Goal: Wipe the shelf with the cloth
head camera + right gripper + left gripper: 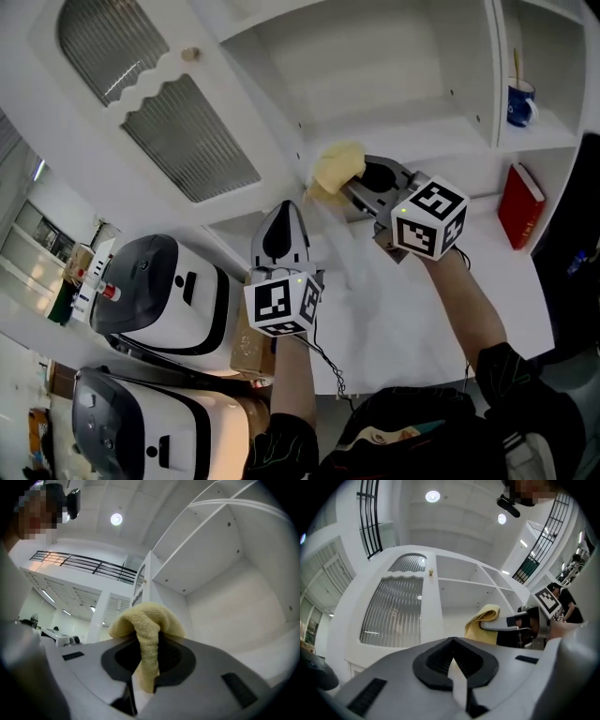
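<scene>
The right hand-held gripper [149, 670] is clamped on the yellow cloth [146, 620], which bunches over its jaws near the centre of the head view, at the front left corner of the open shelf [412, 131]. The left hand-held gripper [455, 677], lower in that frame, has its jaws together on nothing. The cloth is already in hand, but judging by its place at the corner, most of the wiping seems left to do.

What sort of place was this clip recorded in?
Probably a mock home corner inside a large hall or lab: a white shelf unit holding a mug and red book, under a high ceiling with balcony railings.
</scene>
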`<state>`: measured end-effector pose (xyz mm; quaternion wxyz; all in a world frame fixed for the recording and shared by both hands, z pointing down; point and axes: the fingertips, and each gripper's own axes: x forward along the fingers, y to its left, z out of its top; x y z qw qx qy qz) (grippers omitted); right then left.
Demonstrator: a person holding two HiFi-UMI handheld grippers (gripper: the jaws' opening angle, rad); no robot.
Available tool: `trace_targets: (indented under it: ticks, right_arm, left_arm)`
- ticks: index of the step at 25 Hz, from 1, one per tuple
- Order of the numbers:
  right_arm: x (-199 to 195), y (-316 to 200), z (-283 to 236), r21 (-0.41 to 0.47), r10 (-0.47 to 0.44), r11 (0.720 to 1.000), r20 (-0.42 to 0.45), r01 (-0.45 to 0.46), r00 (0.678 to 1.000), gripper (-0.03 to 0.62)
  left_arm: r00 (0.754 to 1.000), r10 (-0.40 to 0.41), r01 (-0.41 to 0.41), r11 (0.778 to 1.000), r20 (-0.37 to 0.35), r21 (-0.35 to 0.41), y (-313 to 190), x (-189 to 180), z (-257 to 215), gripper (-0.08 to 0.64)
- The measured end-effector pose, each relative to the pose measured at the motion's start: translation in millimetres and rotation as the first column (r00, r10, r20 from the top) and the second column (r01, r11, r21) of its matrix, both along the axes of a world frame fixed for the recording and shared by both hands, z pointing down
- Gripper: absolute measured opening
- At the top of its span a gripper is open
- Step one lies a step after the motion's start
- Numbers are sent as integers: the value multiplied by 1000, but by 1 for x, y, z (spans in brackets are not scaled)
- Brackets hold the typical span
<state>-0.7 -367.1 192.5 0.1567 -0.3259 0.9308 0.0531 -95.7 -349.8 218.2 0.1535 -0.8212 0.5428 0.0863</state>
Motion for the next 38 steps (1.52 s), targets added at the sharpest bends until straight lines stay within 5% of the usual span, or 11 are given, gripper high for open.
trace_targets:
  ticks: [5,12,17,31,38]
  right_arm:
    - [-2,-1,-55,89,-51,995,58,46,997,51]
    - [-10,-32,-104,182,29,983,-5,-27,1000,51]
    - [-20,-66,-122,217,109,971,-55,-95,993,51]
    - [-42,-136,-175,286,294,924,-104,-255,950,50]
    - [-41,-158,-184,263,324,918,-72,-296,943,49]
  left_arm:
    - [999,8,-10,998,32,56,-1,-2,-34,0]
    - [999,-26,20,992,47,122,5,-6,-71,0]
    - [983,-100,67,977,155,202,11,10,-94,0]
    - [971,-179,134,957,160,257,9,5,-127,0]
    - [980,-178,153,960,93,234,7,7,-118,0]
